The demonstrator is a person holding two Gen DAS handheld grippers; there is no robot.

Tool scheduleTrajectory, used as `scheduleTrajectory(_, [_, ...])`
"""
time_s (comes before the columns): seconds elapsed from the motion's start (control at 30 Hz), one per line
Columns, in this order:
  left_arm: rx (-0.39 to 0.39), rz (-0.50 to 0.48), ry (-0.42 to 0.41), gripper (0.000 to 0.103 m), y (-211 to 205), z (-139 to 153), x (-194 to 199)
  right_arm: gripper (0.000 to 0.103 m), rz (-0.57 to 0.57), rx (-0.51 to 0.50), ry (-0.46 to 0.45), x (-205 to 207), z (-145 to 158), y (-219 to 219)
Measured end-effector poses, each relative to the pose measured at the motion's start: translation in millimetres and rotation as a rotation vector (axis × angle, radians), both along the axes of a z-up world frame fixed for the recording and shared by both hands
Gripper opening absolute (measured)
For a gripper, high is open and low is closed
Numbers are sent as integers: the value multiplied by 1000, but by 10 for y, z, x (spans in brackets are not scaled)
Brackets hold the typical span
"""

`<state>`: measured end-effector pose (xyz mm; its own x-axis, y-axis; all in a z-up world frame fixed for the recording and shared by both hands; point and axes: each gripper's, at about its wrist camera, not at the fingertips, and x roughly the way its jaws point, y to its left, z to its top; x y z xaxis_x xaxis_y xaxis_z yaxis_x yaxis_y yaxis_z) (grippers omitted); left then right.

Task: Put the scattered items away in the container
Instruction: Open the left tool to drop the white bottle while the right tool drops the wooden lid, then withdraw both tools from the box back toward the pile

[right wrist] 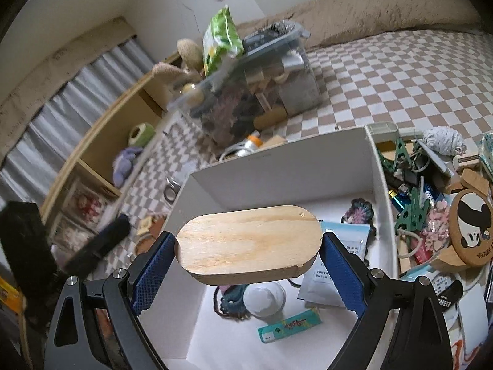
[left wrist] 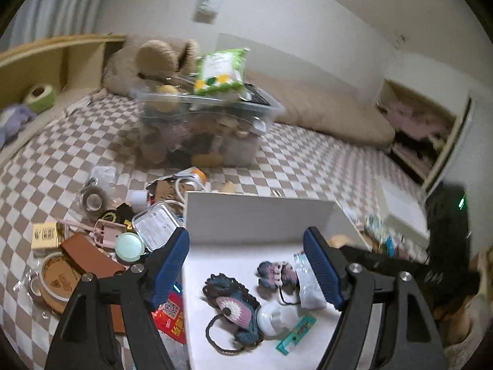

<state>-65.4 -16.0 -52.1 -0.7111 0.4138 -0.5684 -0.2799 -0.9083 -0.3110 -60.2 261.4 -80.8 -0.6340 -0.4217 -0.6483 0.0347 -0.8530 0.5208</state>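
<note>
The box (left wrist: pixel 262 215) sits on the bed (left wrist: pixel 323 160), the bin (left wrist: pixel 209 123) behind it and a pillow (left wrist: pixel 332 111) beyond that. In the box: pouch (left wrist: pixel 234 305), ball (left wrist: pixel 277 317), packet (left wrist: pixel 308 283), strip (left wrist: pixel 295 334). Clutter lies left, a tin (left wrist: pixel 157 223) touching the wall. The board (right wrist: pixel 246 243) hangs over the box; a coaster (right wrist: pixel 470 231) lies right.

A checkered bedsheet (left wrist: pixel 308 160) covered the bed. On it stood a clear plastic bin (left wrist: pixel 203 123), crammed full, with a green snack bag (left wrist: pixel 220 72) on top. Behind it lay a brown plush toy (left wrist: pixel 154 58) and a beige pillow (left wrist: pixel 323 108). A wooden shelf (right wrist: pixel 101 141) held a purple plush (right wrist: pixel 124 165) before grey curtains (right wrist: pixel 71 98).
</note>
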Motion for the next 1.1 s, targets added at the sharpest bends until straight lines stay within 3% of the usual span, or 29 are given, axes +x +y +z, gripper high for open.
scheduleTrajectory(0.2, [15,33,-33,76,-97,-66,-66,95,1,-21,-28,-131,-71,-105])
scheduleTrajectory(0.27, [16,29,-39,76,-85,-82,-66,103,-21,-15,-32,-148,-101,-122])
scheduleTrajectory(0.6, [-33,19,-48,76,-19,-126,-64,103,-30,6,1,-48,5,-114])
scheduleTrajectory(0.97, [-49,16,-46,77,7,-133,-54,103,-34,102,161,167,273,-229])
scheduleTrajectory(1.03, [-64,15,-38,80,20,-130,-43,103,-36,112,177,193,300,-226])
scheduleTrajectory(1.1, [-73,16,-26,91,30,-122,-26,103,-35,117,181,211,324,-216])
